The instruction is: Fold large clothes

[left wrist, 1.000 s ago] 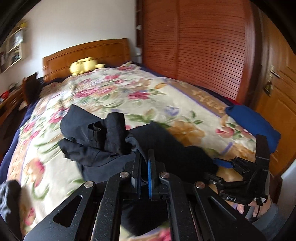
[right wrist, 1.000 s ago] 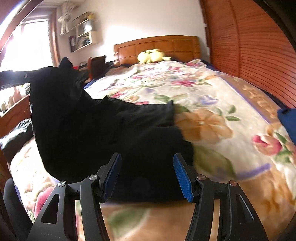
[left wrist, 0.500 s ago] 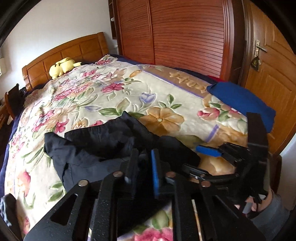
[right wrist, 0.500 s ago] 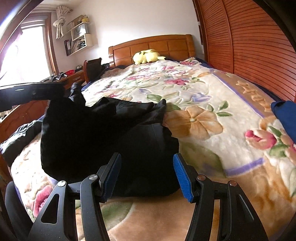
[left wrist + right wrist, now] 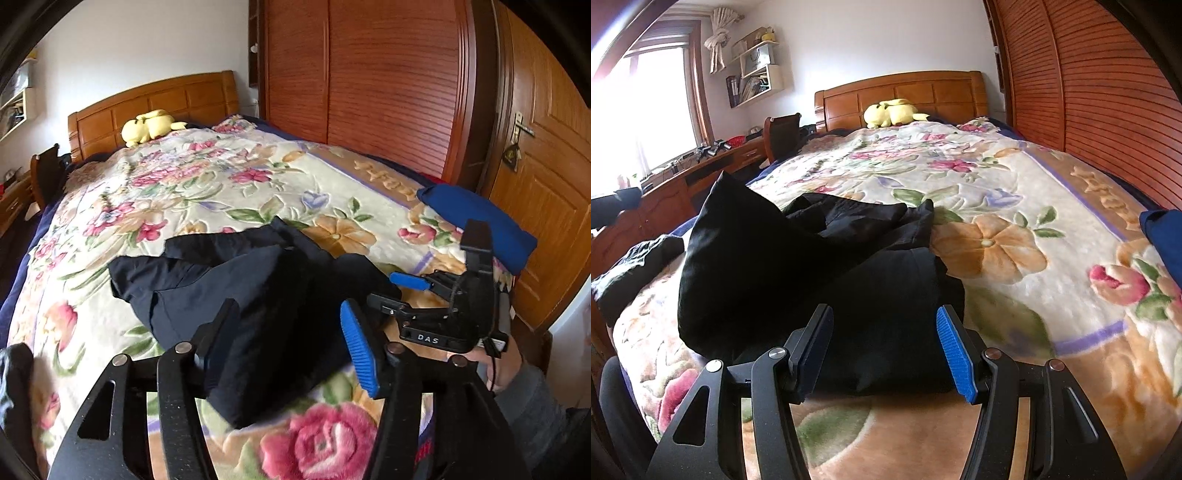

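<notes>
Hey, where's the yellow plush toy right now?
The yellow plush toy lies at the far end of the bed against the wooden headboard, upper centre in the right wrist view and upper left in the left wrist view.

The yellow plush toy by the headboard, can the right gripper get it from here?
Probably not. The plush lies far up the bed, and the right gripper is open over the black garment at the near end.
</notes>
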### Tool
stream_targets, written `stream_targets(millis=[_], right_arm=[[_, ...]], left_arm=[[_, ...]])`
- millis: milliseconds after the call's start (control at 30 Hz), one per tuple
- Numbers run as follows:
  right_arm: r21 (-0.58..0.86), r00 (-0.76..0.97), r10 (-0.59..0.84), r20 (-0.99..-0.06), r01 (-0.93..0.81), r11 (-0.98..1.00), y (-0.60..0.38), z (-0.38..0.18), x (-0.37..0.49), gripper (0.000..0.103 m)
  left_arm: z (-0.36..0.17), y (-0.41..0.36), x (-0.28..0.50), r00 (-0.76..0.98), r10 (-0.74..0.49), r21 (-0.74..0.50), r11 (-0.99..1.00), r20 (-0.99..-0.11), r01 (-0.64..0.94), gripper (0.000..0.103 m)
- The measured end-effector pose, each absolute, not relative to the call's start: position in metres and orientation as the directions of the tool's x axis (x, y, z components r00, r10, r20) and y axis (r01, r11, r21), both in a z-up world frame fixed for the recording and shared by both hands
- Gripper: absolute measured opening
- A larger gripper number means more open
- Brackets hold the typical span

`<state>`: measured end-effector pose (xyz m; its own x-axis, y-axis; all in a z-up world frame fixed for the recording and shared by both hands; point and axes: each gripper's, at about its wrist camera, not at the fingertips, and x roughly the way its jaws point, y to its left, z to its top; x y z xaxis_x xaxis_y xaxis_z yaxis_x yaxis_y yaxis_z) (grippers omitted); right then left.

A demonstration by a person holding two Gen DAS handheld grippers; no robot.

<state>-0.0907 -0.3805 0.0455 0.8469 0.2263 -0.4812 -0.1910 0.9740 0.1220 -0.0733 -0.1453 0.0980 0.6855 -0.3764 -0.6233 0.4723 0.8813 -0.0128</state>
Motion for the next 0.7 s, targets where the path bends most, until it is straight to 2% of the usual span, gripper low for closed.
stream_targets(millis=[133,433,700], right_arm=[[0.111,0.845,0.225,-0.484,-0.195,0.974,-0.377,0.046,-0.088,0.060],[0.112,0.847,0.255,-0.467,-0.230,0.967,-0.366,0.054,-0.087,0.060],[0.108,0.855,0.311,-0.415,-0.293,0.950,-0.335,0.089,-0.076,0.060]], left_arm=[[0.105,-0.132,-0.084,0.718,-0.353,0.005,0.895,-0.599,0.445,0.066],[0.081,-0.075,-0.081,0.748,-0.235,0.028,0.947,-0.621,0.321,0.066],[0.052,-0.021,-0.079,0.736,-0.192,-0.024,0.972,-0.649,0.233,0.067]])
